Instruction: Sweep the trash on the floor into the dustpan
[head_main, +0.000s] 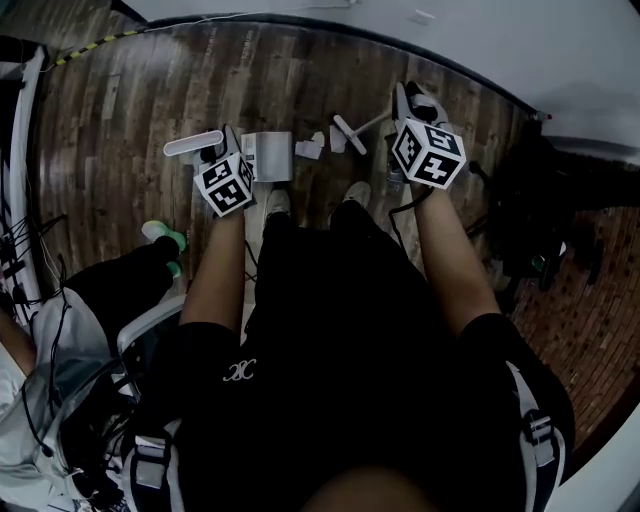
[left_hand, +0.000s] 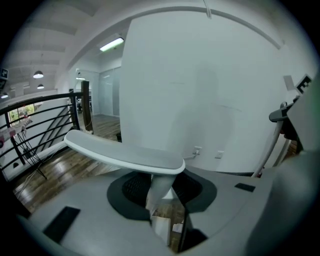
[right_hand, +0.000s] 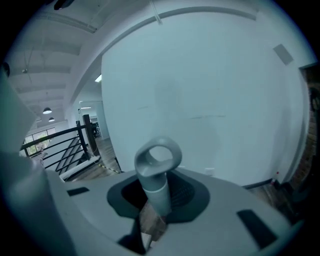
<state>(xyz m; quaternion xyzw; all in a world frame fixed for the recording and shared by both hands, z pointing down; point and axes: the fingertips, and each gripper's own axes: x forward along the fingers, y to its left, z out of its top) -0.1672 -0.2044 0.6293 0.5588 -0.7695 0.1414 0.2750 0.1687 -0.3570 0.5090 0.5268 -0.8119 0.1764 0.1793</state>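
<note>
In the head view the white dustpan (head_main: 268, 157) stands on the wooden floor in front of my feet. Its long handle (head_main: 193, 147) rises to my left gripper (head_main: 224, 178), which is shut on it. The left gripper view shows the flat grey handle top (left_hand: 125, 154) above the jaws, which clamp its stem (left_hand: 159, 192). White paper scraps (head_main: 309, 149) lie just right of the pan. Beside them is the broom head (head_main: 349, 134). My right gripper (head_main: 424, 148) is shut on the broom handle, whose looped end (right_hand: 158, 159) sticks up past the jaws in the right gripper view.
My two shoes (head_main: 277, 201) stand just behind the pan and scraps. Another person's foot in a green shoe (head_main: 166, 238) is at the left. Cables (head_main: 22, 250) run along the left edge, dark equipment (head_main: 530, 225) sits at the right, and a white wall (head_main: 480, 40) closes the far side.
</note>
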